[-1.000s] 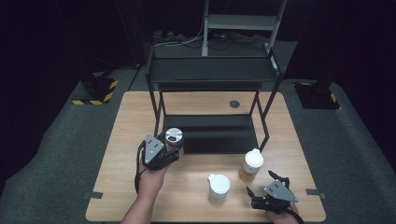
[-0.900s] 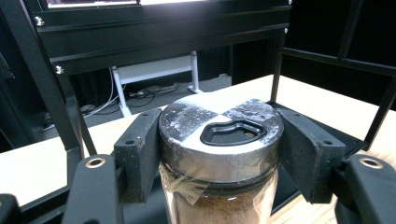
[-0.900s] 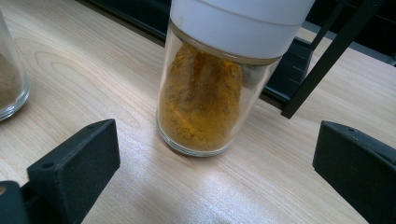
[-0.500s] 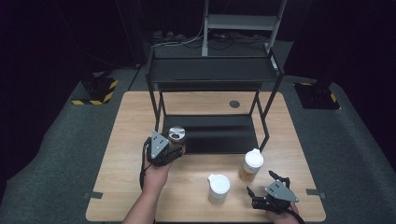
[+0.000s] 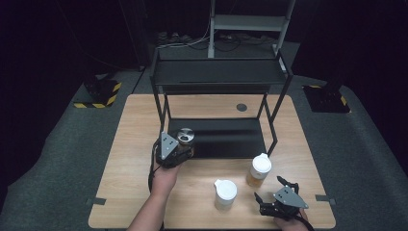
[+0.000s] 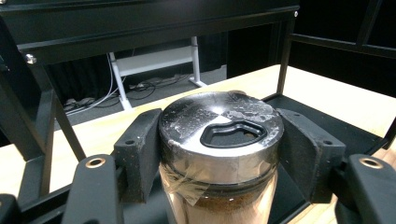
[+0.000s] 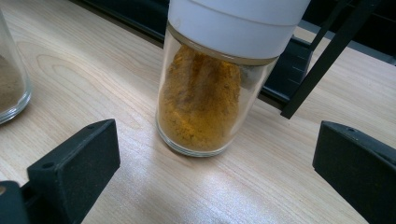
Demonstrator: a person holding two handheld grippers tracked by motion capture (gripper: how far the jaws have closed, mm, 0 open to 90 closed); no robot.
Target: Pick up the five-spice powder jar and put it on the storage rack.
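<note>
My left gripper [image 5: 182,150] is shut on a glass spice jar [image 6: 219,154] with a silver lid [image 5: 185,136] and brown powder inside. It holds the jar upright at the front left edge of the black rack's lower shelf [image 5: 221,137]. Both black pads [image 6: 140,149] press the jar just under its lid. My right gripper [image 5: 273,198] stands open near the table's front right. Ahead of its wide-apart jaws stands a white-capped jar of yellow-orange powder [image 7: 212,84], which rests on the table [image 5: 260,171]. A second white-lidded jar [image 5: 225,193] stands to its left.
The black two-tier rack [image 5: 219,72] stands at the table's middle and back, with slanted legs [image 7: 322,60] close to the yellow jar. A round dark hole [image 5: 241,107] sits in the wooden table [image 5: 134,144] behind the rack. Dark floor surrounds the table.
My left gripper has carried the silver-lidded jar a little to the right and forward along the lower shelf's front edge. My right gripper and both white-lidded jars have stayed put.
</note>
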